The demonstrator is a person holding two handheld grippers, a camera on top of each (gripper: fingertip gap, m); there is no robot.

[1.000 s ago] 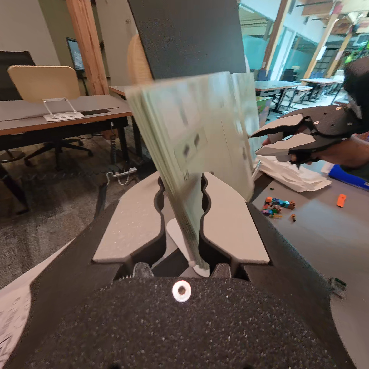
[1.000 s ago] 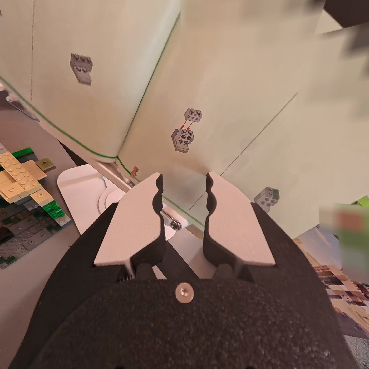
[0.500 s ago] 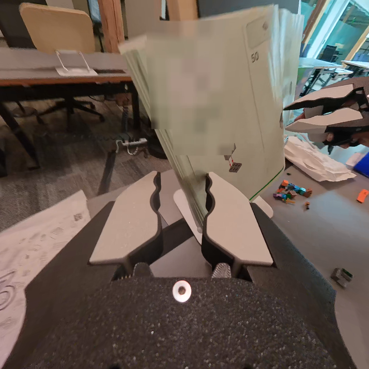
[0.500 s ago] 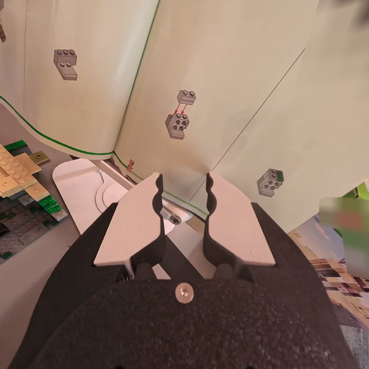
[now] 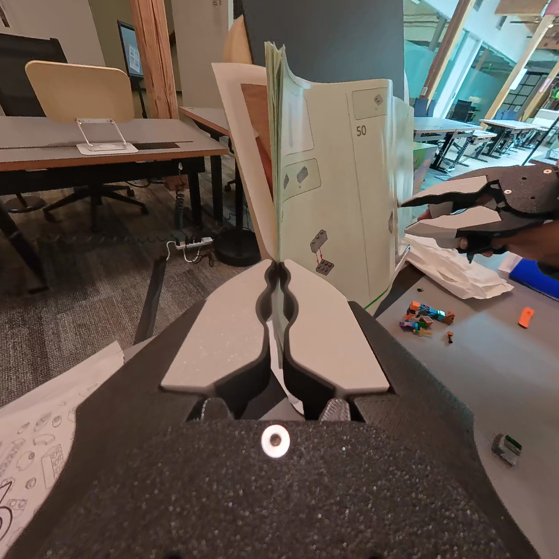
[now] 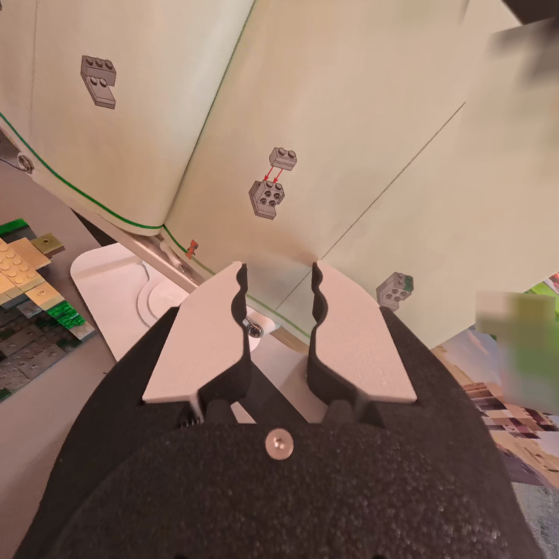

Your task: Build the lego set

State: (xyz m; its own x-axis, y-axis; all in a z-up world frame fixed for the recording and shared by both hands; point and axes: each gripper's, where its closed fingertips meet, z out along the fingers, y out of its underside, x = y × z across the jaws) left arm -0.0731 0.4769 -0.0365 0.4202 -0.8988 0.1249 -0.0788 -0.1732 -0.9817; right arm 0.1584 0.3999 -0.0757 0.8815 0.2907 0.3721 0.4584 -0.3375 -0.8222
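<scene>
The pale green instruction booklet stands upright on a white stand. My left gripper is shut on a thick sheaf of its pages, seen edge-on and held vertical. My right gripper is open and empty, its tips close to the open page with grey brick drawings. It also shows in the left wrist view, to the right of the booklet. A partly built tan, grey and green lego model lies left of the stand.
A heap of small coloured lego pieces, an orange piece and a grey-green brick lie on the grey table. A crumpled white bag lies behind. A printed sheet lies at left, a pictured box at right. My right fingertips sit around 25 cm from my left ones.
My left gripper was open around the pages and has shut on them, and the sheaf has swung edge-on to it. My right gripper has stayed open before the page.
</scene>
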